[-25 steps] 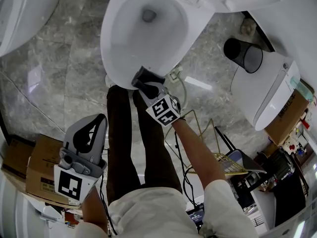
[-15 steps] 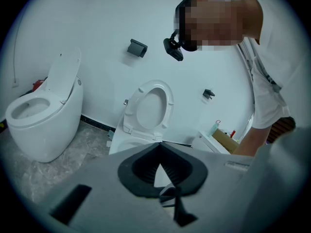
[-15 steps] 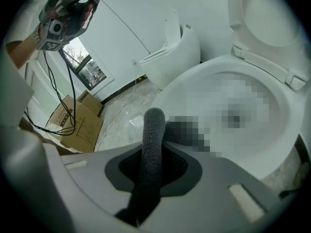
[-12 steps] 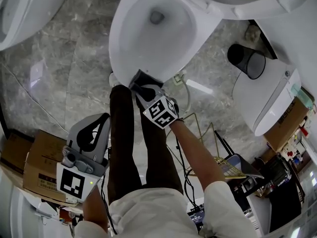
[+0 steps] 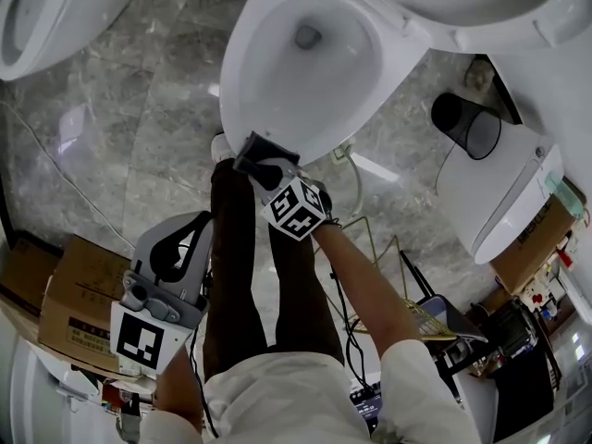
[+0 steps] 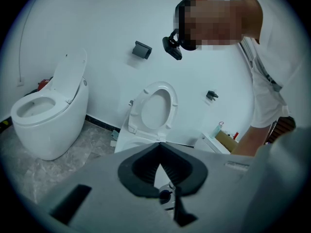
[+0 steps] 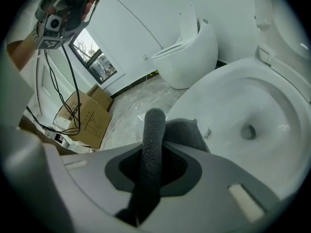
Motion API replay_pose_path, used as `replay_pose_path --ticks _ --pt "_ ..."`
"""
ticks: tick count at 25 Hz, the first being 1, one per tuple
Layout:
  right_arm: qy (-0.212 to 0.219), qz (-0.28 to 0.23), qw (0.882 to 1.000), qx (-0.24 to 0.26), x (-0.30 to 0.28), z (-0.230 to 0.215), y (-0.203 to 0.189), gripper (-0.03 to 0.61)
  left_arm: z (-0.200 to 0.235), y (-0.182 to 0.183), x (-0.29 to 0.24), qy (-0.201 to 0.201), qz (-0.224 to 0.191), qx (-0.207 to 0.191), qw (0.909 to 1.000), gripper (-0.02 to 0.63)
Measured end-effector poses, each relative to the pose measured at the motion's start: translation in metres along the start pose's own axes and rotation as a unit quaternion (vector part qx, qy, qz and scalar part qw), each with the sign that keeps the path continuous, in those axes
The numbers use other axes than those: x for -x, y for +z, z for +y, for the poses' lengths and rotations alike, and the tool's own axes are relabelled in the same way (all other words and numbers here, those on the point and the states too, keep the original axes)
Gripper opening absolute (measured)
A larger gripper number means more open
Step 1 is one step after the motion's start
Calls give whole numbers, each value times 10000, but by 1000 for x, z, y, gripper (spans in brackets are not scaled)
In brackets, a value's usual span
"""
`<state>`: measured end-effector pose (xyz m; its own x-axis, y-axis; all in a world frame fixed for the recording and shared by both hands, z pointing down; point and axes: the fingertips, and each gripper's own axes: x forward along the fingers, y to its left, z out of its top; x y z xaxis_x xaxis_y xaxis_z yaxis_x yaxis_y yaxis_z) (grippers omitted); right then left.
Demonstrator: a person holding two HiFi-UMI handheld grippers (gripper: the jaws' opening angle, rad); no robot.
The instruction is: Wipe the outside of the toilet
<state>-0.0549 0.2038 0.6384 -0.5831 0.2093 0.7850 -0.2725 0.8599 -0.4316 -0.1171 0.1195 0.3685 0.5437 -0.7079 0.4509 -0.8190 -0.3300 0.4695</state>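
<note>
Toilet [image 5: 242,91] at upper centre of head view, lid up, bowl open. Dark grey cloth [image 5: 255,152] pressed on its front rim, at frame centre. Right gripper [image 5: 263,163] clamped on cloth, fold standing up between jaws [image 7: 151,144]. Left gripper [image 5: 174,248] at lower left, well apart from toilet, jaws together, nothing between. Cardboard box [image 5: 65,308] at left edge. Black bin [image 5: 465,123] right of toilet.

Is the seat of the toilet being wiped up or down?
Up: the seat stands raised behind the open bowl.
</note>
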Motion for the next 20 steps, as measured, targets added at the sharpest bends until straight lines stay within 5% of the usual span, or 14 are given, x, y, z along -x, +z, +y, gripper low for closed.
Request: replay_pose_path --ticks 20 --pt "446 163 9977 484 -30 10 49 58 28 3 14 194 -80 136 9997 -2"
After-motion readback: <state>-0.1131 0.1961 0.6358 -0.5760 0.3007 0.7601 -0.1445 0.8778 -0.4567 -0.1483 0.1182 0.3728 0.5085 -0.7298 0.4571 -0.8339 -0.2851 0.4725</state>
